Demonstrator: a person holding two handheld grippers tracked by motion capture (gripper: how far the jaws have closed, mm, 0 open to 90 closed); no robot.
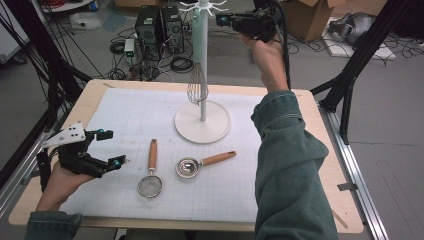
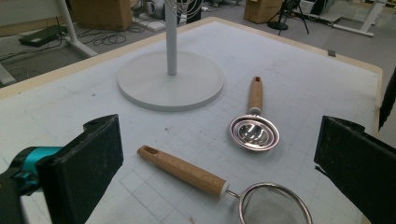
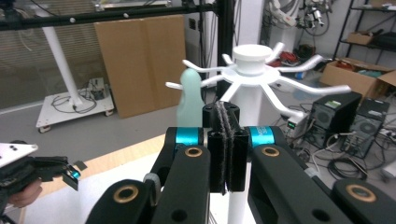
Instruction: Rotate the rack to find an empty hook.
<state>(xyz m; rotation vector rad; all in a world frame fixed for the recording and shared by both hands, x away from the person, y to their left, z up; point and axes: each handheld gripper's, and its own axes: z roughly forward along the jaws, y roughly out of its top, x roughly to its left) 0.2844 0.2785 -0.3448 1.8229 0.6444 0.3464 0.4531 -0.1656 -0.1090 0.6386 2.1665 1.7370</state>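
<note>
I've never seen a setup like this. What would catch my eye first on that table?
Probably the tall white utensil stand at the table's far middle, with a wire whisk hanging beside its pole and a pale green handle up by its hooks. The right gripper, jaws shut, is held high by those hooks. On the white mat in front lie a wooden-handled mesh strainer and a wooden-handled steel scoop, with the open left gripper beside them.

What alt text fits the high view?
A person's right claw, shut, is raised by the top of a white rack where a whisk hangs; the left claw rests open near a strainer and ladle.
</note>
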